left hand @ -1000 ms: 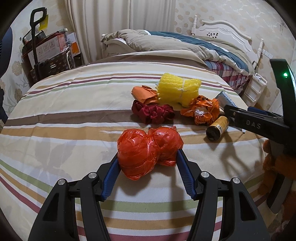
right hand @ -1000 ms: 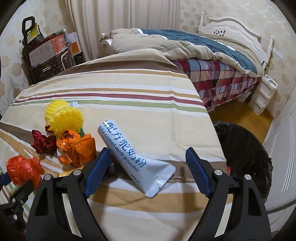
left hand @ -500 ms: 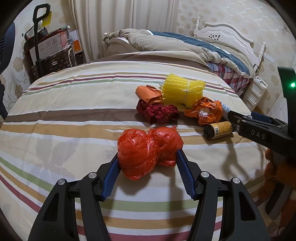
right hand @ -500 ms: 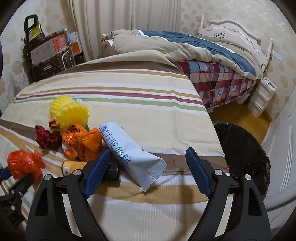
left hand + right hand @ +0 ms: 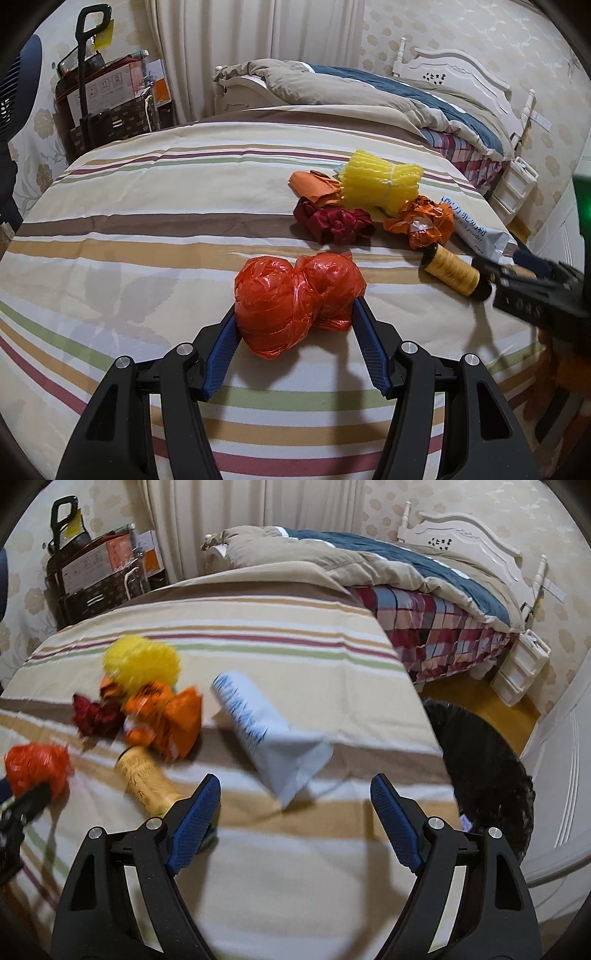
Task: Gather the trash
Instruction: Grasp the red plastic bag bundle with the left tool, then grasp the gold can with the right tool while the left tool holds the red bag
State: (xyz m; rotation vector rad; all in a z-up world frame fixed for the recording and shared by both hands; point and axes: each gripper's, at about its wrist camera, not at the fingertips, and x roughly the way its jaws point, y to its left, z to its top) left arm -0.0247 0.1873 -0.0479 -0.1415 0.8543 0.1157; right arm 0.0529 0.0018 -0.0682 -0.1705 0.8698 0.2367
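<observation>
Orange crinkled bag [image 5: 299, 299] sits clamped in the left tool [image 5: 295, 332] above the striped counter [image 5: 147, 229], while the right tool [image 5: 293, 823], jaws apart and empty, has slid nearer the milk-powder pouch [image 5: 273, 738], with the black bin [image 5: 484, 771] waiting at right.

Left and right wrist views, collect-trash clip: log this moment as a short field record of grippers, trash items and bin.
surface: striped cloth
left gripper: shut on red plastic bag
right gripper: open, nothing between its pads
loose trash: yellow foam net, dark red wrapper, orange wrapper, milk powder sachet, yellow bottle
bottle pose: lying on its side, beside the right gripper's left finger
bin: black-lined bin, on the floor past the cloth's right edge
</observation>
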